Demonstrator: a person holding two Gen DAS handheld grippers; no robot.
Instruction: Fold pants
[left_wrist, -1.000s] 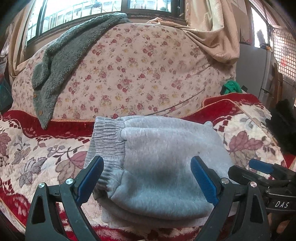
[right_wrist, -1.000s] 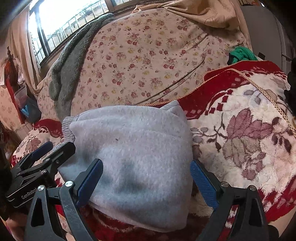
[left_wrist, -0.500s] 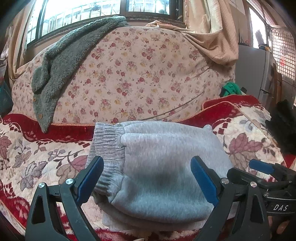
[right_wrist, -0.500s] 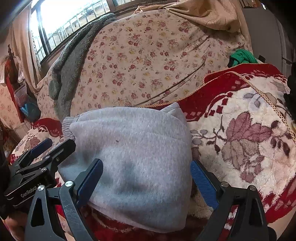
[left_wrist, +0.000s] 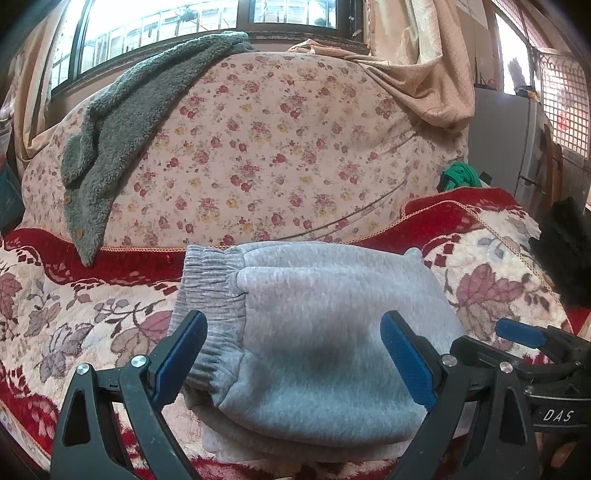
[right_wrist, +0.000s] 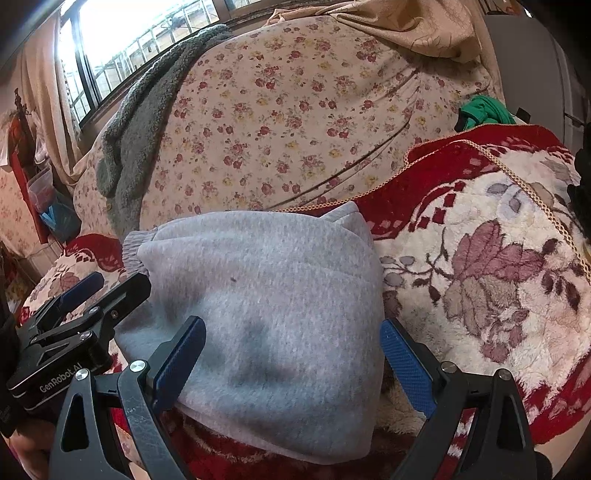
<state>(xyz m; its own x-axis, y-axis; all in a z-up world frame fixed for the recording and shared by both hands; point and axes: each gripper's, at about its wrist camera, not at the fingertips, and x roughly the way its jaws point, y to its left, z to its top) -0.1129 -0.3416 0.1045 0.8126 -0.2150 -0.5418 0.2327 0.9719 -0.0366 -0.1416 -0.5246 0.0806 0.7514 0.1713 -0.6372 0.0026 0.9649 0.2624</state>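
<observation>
The grey pants (left_wrist: 314, 325) lie folded in a thick bundle on the red and cream flowered blanket (left_wrist: 74, 310), ribbed waistband (left_wrist: 210, 291) to the left. They also show in the right wrist view (right_wrist: 266, 295). My left gripper (left_wrist: 293, 356) is open and empty, jaws wide apart just in front of the bundle. My right gripper (right_wrist: 291, 358) is open and empty, in front of the bundle's right half. The right gripper shows in the left wrist view (left_wrist: 532, 343), and the left gripper in the right wrist view (right_wrist: 81, 295).
A flowered sofa back (left_wrist: 266, 155) rises behind the pants, with a grey-green fleece garment (left_wrist: 122, 122) draped over it. A beige curtain (left_wrist: 417, 74) hangs at the upper right, a green cloth (left_wrist: 461, 177) beside the sofa, and a black object (left_wrist: 565, 251) at the right.
Both grippers have drawn back slightly from the folded pants, which sit a little lower and farther in both views. The pants have not moved on the blanket.
</observation>
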